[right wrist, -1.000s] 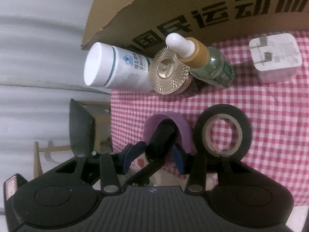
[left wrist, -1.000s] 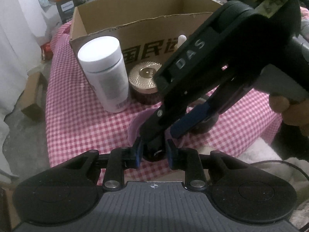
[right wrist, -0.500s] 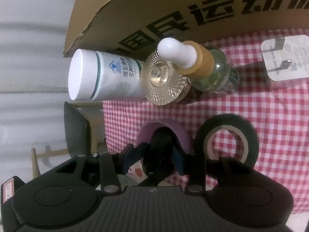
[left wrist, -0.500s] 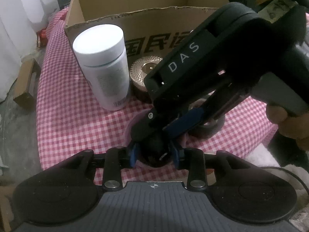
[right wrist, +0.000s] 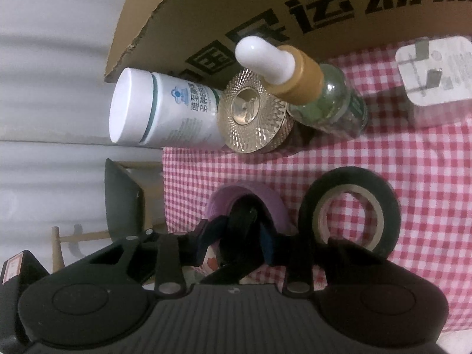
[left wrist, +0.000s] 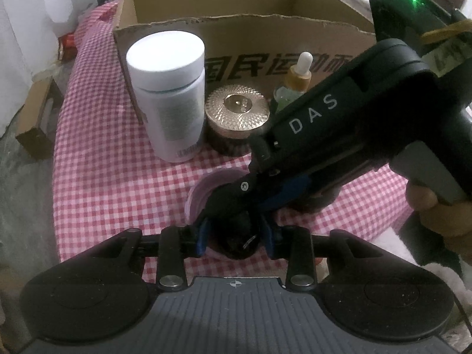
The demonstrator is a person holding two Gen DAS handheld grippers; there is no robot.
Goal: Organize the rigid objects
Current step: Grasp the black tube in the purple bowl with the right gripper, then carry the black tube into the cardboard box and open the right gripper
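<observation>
Six items [right wrist: 348,206] sit outside the empty box [left wrist: 242,29]; both grippers [left wrist: 236,236] crowd one dark thing, right one [right wrist: 239,236] closing.

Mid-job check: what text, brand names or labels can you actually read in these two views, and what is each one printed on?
"DAS": white letters on the right gripper's black body.
"国民运动": large dark print on the cardboard box front; its last characters are hidden or cut off.
White bottle: blue logo and label print, too small to read.
White charger: grey fine print, too blurred to read.
</observation>
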